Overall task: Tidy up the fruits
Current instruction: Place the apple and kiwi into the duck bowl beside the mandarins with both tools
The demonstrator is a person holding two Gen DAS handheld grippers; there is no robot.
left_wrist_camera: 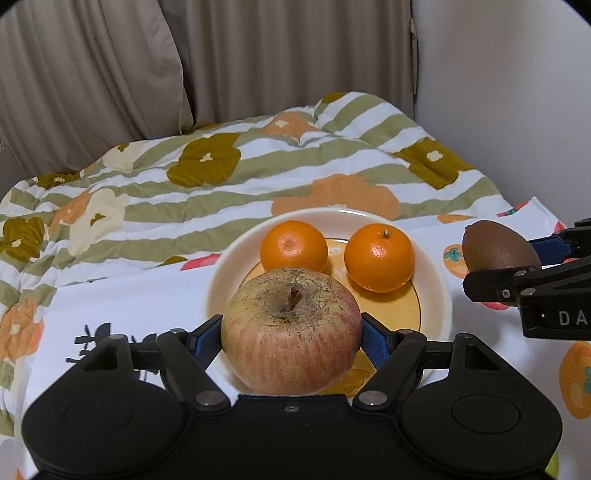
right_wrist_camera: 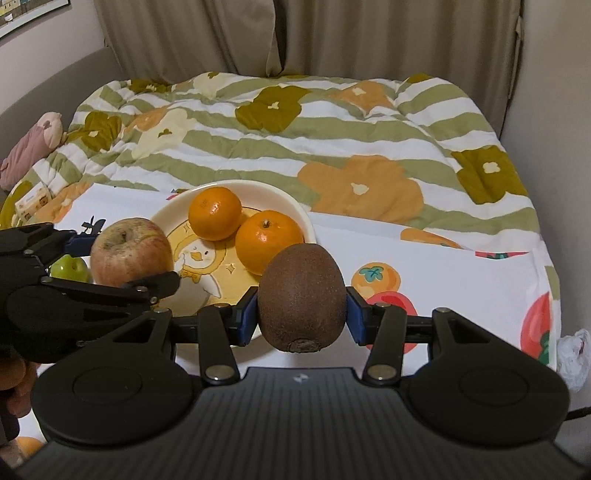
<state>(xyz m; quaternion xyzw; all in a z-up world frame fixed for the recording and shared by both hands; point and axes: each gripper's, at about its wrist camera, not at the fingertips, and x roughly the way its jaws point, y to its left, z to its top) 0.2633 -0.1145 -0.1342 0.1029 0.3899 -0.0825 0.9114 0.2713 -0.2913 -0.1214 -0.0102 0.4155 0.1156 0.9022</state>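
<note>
This is a bedroom in a home. A quilted duvet with green stripes and orange and olive flowers [right_wrist_camera: 332,147] covers a bed, pleated beige curtains [left_wrist_camera: 258,55] hang behind it, a pink plush toy [right_wrist_camera: 33,146] lies at its edge, and a framed picture's corner [right_wrist_camera: 22,14] shows on the wall.

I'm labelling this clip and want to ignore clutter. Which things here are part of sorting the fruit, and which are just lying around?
Part of the job:
- apple, held in the left gripper
- kiwi, held in the right gripper
- two oranges on the plate
- small green fruit, probably

Just lying about:
- floral quilt
- pink plush
- crumpled white wrapper
</note>
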